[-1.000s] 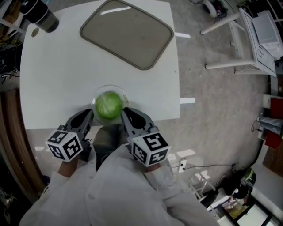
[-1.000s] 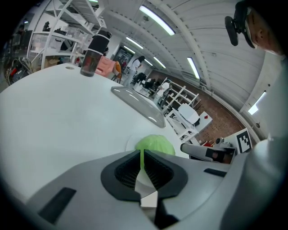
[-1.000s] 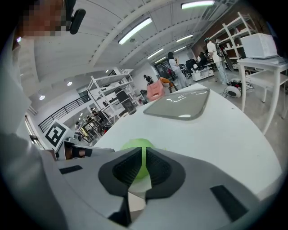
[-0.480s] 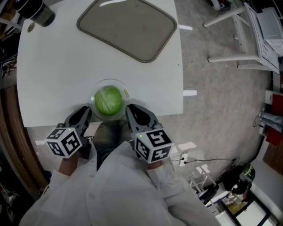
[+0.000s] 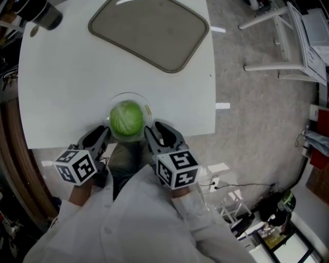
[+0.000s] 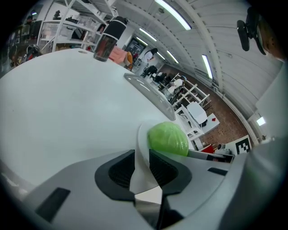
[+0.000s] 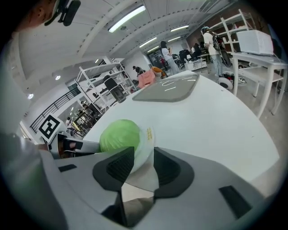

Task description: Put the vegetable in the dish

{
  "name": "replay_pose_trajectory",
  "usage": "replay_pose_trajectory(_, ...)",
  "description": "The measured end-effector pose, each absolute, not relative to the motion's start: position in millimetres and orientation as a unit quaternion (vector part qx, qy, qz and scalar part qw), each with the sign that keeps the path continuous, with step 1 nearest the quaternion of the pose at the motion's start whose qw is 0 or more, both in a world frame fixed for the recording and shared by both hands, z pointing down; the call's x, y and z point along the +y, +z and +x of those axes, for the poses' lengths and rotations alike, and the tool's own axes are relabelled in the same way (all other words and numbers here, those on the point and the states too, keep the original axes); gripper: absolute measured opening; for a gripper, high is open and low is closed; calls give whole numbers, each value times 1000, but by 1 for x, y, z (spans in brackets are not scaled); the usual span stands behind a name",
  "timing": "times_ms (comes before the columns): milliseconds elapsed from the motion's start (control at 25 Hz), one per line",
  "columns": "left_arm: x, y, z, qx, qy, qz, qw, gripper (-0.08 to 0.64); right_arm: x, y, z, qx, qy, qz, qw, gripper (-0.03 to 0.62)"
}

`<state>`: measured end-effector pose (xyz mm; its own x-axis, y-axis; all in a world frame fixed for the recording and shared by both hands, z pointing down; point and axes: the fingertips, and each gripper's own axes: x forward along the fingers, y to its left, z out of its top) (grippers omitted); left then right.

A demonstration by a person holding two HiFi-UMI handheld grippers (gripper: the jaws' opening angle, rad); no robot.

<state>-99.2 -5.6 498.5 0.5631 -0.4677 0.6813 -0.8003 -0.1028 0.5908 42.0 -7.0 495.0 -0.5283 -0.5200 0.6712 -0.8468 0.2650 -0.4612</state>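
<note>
Only the head view lays out the whole tabletop (image 5: 61, 87). The clear dish (image 5: 145, 109) sits at its near edge with the round green vegetable (image 5: 126, 118) already inside. The left claw (image 5: 97, 134) and the right claw (image 5: 157, 131) flank it from either side. Each carries its cube of black-and-white square markers, above white sleeves (image 5: 133, 221).

The two gripper views give what that view cannot, namely how each claw stands. In the left gripper view the dish's rim fills the narrow gap between the dark pads, so we read the left claw as clenched on the dish. In the right gripper view the rim lies between the pads but leans on one only, with a gap to the other. This claw has just been opening and stands released.

A small yellow sticker (image 7: 148, 133) clings to the dish wall. Its print is too small for us to read.

Farther back on the tabletop lie a grey tray (image 5: 149, 31) and, at the far left corner, a dark tumbler (image 5: 43, 15), both well apart from the dish. Nothing stands between them and the claws. The right gripper view also shows white shelving (image 7: 92, 78) and a white side table (image 7: 258, 63) off to the right.
</note>
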Motion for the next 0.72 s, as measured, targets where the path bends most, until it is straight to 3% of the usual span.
replay_pose_trajectory(720,-10,499,-93,-436,148,711,531,92,-11,505,42,-761,429,441,206,121)
